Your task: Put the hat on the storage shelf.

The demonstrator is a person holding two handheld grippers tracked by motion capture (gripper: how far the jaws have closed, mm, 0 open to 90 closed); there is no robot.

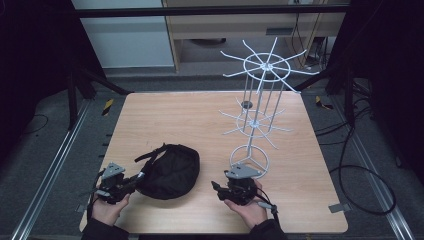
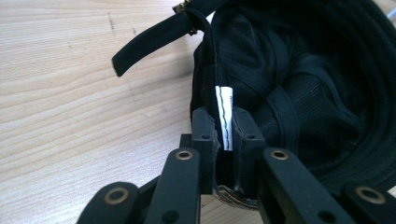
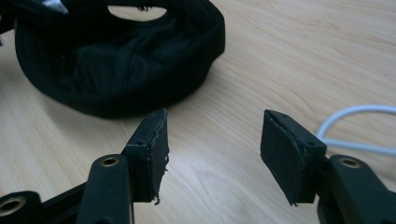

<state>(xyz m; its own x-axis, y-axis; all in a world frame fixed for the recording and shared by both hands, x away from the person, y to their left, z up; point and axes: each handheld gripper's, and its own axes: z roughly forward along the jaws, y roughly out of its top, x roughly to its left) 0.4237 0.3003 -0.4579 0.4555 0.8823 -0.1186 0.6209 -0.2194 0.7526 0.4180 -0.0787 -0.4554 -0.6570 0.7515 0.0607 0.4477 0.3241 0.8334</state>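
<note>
The black cap (image 1: pixel 169 171) lies upside down at the table's (image 1: pixel 150 115) seven o'clock, its rim clamped in the left gripper (image 2: pixel 225 135). The right gripper (image 3: pixel 212 154), jaws apart and empty, sits at the cap's three o'clock. This looks like the pickup step; next the right gripper would need to take the rim's near side so the cap can go to the white wire rack (image 1: pixel 260 95).

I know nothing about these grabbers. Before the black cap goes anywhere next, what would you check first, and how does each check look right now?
1. Left gripper clamped on the black cap: ok, the jaws pinch its rim at the white label.
2. Right gripper free: ok, jaws apart, nothing between them.
3. Strap loose: ok, lying on the table.
4. White wire rack upright: ok.
5. Rack hooks unoccupied: ok.
6. Grip firm enough for lifting: cannot tell.
</note>
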